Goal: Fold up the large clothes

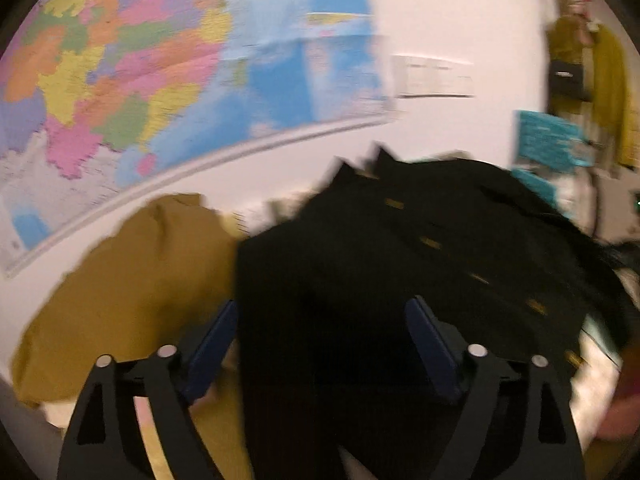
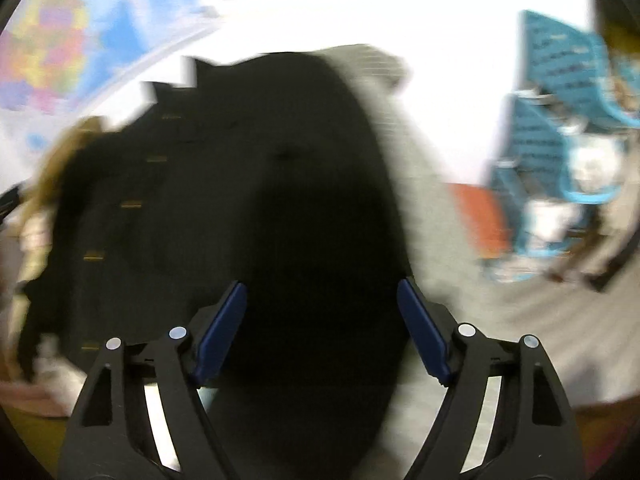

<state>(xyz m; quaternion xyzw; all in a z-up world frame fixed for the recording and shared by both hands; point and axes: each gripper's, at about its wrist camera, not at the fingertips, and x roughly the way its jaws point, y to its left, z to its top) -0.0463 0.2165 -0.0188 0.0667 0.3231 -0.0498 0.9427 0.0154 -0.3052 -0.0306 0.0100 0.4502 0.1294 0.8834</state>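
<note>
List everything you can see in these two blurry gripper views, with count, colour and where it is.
black garment: one, black with small gold marks, centre, ahead of both grippers
mustard cloth: one, beside the garment
wall map: one, multicoloured, on the white wall
switch plate: one, white, on the wall
basket rack: teal, count unclear, far side
left gripper: one, black with blue pads, open
right gripper: one, black with blue pads, open

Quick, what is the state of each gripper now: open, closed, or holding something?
Left gripper: open, holding nothing; the black garment lies beyond it.
Right gripper: open, holding nothing, above the same garment.
</note>
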